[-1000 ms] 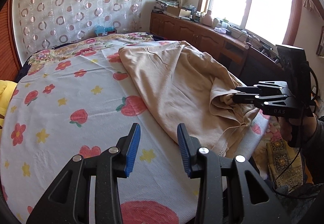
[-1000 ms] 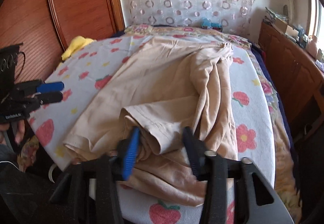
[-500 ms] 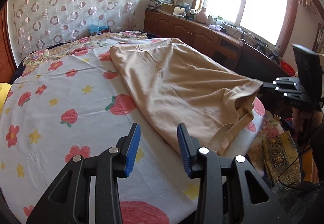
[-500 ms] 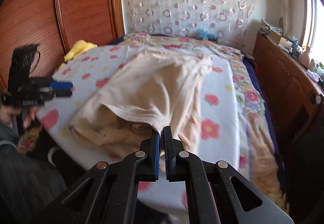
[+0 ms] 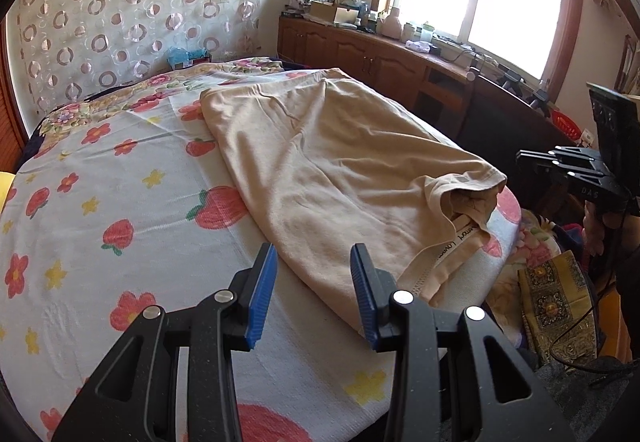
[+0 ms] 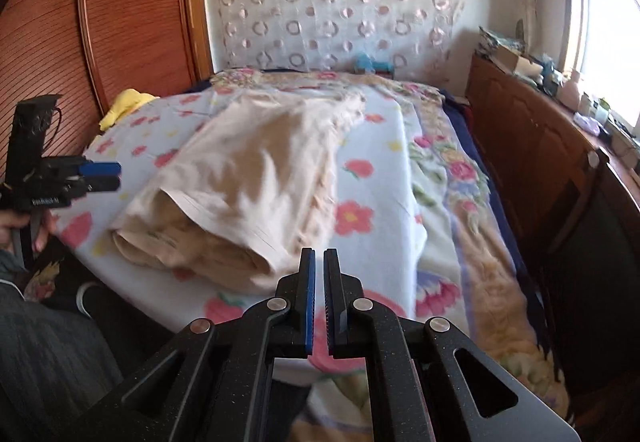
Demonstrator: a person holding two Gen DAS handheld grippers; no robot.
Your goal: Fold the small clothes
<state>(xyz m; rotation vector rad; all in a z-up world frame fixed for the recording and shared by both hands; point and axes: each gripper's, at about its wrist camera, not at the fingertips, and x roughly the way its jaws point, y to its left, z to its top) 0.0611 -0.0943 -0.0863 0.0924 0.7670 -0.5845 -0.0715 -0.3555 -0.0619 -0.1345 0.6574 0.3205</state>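
A beige T-shirt [image 5: 328, 178] lies lengthwise on the flowered bed sheet [image 5: 120, 202], its collar and label end near the bed's front edge. My left gripper [image 5: 314, 282] hovers open just above the shirt's near hem corner, nothing between its blue pads. In the right wrist view the shirt [image 6: 248, 170] is blurred, and its sleeve edge lies just left of my right gripper [image 6: 319, 254]. That gripper is shut, with no cloth seen between its pads. In the left wrist view the right gripper [image 5: 520, 158] sits just off the sleeve corner. The left gripper [image 6: 118, 176] shows at the left.
A wooden cabinet [image 5: 400, 58] crowded with bottles and boxes runs under the window along the bed's right side. A ribbed wooden panel [image 6: 120, 22] stands at the left, with a yellow garment [image 6: 124, 104] below it. A person's grey trouser leg [image 6: 48, 354] is in front of the bed.
The right gripper closed on the bunched sleeve and drew it out toward the bed's edge, spreading the shirt flatter. The sleeve is now out of its jaws. The left gripper stayed put.
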